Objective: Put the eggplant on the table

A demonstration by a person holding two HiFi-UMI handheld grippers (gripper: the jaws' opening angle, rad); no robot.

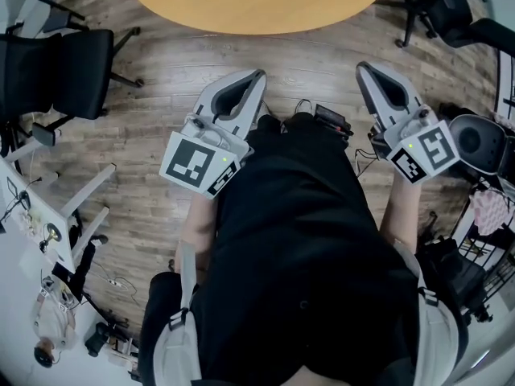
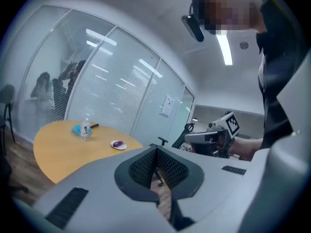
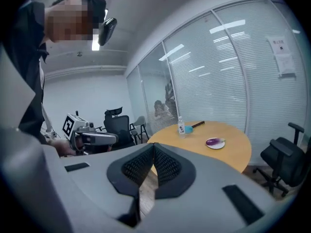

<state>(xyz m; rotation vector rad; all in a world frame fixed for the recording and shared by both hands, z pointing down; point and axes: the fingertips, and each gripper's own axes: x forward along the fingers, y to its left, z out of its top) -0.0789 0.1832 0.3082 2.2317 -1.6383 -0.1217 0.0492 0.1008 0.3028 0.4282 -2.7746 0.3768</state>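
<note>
The person stands in black clothes with both forearms held out at waist height. Each hand carries a grey plastic gripper with a cube of black-and-white square markers.

The left gripper (image 1: 258, 76) points forward and nearly level, angled slightly inward. Its fingers (image 2: 146, 165) are closed, their dark ribbed pads meeting at the tips with nothing between them. A narrow wedge behind the tips shows only the floor (image 1: 161, 191), which is brown wood planking.

The right gripper (image 1: 364, 69) mirrors it, angled inward and tipped a little further down. Its fingers are also closed and empty, the ribbed pads joined at the tip. The two grippers are well apart, one on either side of the person's body.

A black office chair (image 1: 60, 71) on a star base stands on the floor to the person's left.

Ahead is the round counter (image 1: 257, 2), with a smooth, pale orange wooden top. The eggplant (image 3: 213, 141) is small, glossy and purple. It lies on a small white plate (image 3: 221, 145) toward the counter's right edge, as both gripper views show it, well apart from both grippers.

Further in, near the far edge, a clear plastic bottle (image 3: 181, 126) stands upright. Just beside it are a blue rounded thing (image 3: 188, 129) and a dark stick-like thing (image 3: 199, 124).

Behind the counter is a glass wall with white slatted blinds.
</note>
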